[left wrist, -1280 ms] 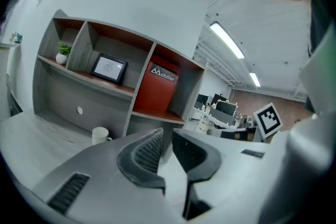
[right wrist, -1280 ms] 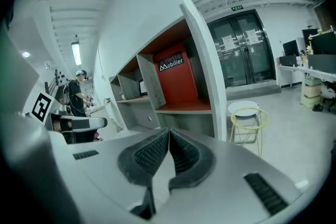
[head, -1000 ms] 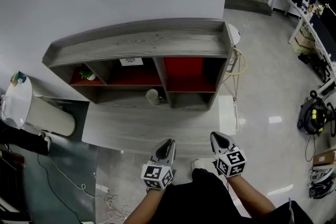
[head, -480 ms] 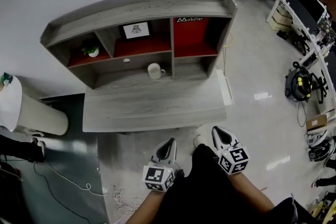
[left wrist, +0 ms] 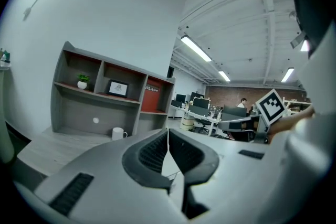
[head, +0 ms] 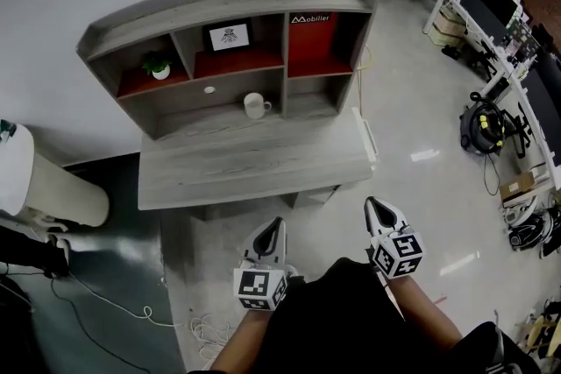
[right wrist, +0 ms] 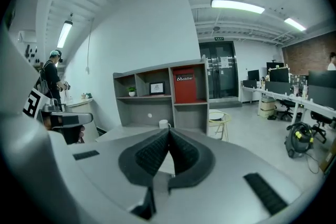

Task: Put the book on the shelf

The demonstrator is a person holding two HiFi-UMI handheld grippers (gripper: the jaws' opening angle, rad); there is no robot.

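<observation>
Apparently shelved already: tall red rectangular book with white lettering (head: 312, 44), upright in the upper right compartment of the grey wood-grain shelf unit (head: 219, 0) along the back edge of the grey wooden desk (head: 254, 166). Main risk, as a judgement: tipping sideways, given the gap at its right with nothing visible to brace it; impossible to tell from here whether leaning or square. In case of any return to straighten it, danger of brushing the white ceramic mug (head: 255, 106) in the open bay just below, near the back edge of the desk. Further hazard underfoot: loose white cable (head: 202, 333) on the floor beside the person's legs, easy to snag. Left tool (head: 276, 226) and right tool (head: 373, 204) both closed with pads together, gripping nothing. Both held low and close to the body, well short of the front edge of the desk, tips aimed toward the shelf unit and slightly downward, marker cubes nearest the forearms, the right one out beyond the front right corner.
</observation>
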